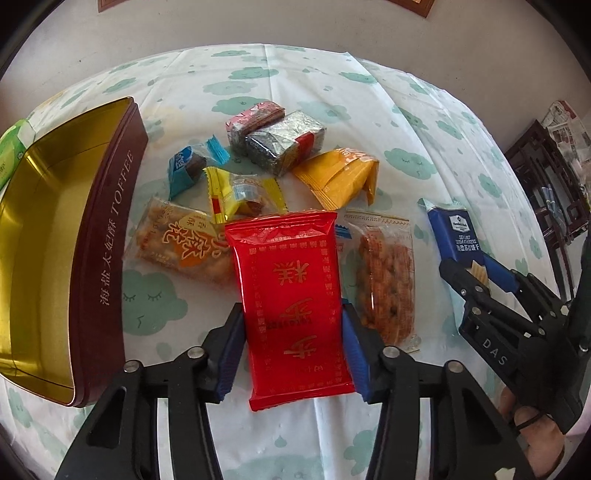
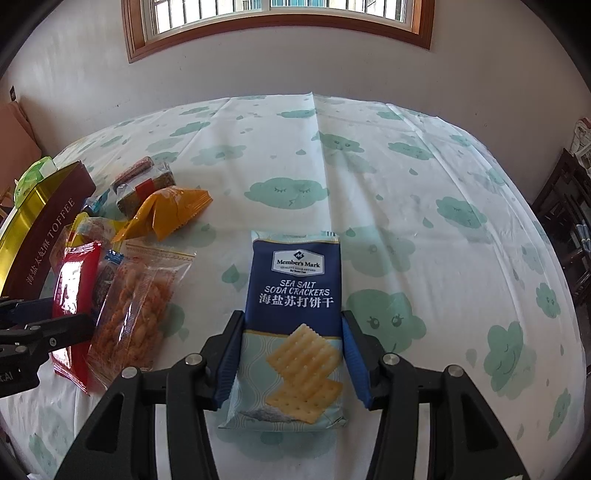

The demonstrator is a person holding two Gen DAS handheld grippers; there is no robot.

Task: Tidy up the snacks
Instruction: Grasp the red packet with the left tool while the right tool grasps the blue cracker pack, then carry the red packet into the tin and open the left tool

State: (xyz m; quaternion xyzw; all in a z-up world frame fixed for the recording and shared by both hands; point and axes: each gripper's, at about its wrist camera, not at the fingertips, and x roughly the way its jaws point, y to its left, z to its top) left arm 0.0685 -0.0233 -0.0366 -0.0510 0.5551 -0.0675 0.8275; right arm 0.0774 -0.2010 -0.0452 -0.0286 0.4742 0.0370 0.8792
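My left gripper (image 1: 293, 343) is shut on a red snack packet (image 1: 291, 295), its blue pads pressing both long edges. My right gripper (image 2: 291, 354) is shut on a blue sea salt soda cracker packet (image 2: 295, 317); that packet and gripper also show in the left wrist view (image 1: 458, 243) at the right. An open maroon and gold toffee tin (image 1: 107, 236) stands at the left, and also shows in the right wrist view (image 2: 48, 221). Several loose snacks lie beyond the red packet: an orange packet (image 1: 340, 177), a fried twist packet (image 1: 388, 280), and foil-wrapped blocks (image 1: 284, 144).
The table wears a white cloth with green clouds (image 2: 406, 206). A green box (image 1: 9, 155) sits behind the tin. Dark wooden furniture (image 1: 546, 184) stands off the table's right side. A wall with a window (image 2: 280, 22) lies beyond the far edge.
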